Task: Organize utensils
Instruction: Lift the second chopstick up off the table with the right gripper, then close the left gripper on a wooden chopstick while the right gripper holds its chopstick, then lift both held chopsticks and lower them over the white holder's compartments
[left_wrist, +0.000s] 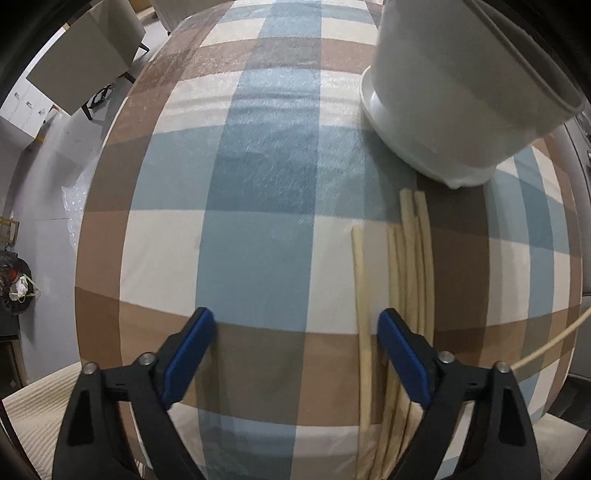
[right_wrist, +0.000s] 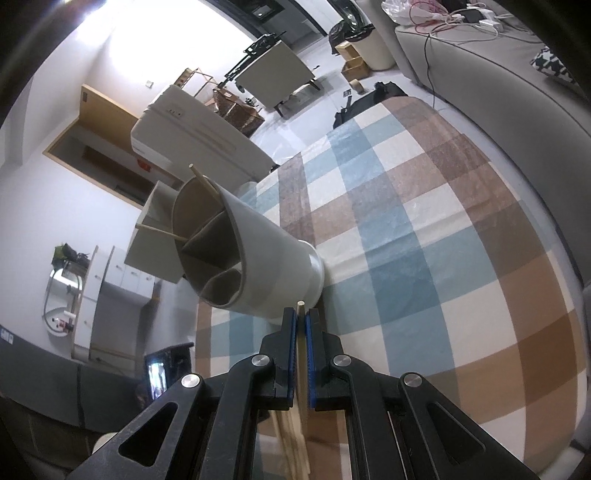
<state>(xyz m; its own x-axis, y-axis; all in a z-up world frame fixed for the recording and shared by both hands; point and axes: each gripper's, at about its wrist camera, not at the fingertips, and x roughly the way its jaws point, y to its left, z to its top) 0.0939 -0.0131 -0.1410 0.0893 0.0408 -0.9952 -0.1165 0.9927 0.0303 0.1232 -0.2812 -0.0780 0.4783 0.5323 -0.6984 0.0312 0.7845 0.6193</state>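
In the left wrist view the left gripper stands wide open above the checked tablecloth, pads pressing nothing; 1 pale chopstick lies between its jaws, the other loose chopsticks at lower right. The right gripper is clamped on a single held chopstick. At left centre, the white utensil holder shows divided compartments holding 2 sticks.

Checked tablecloth in blue, brown and cream squares covers the table. Grey sofa runs along the 1–3 o'clock edge of the right wrist view, cables strewn on it. White suitcase lies at 10 o'clock. Beige chair stands at 12 o'clock; cardboard boxes just right of it. Dark bin bag at 9 o'clock in the left wrist view.
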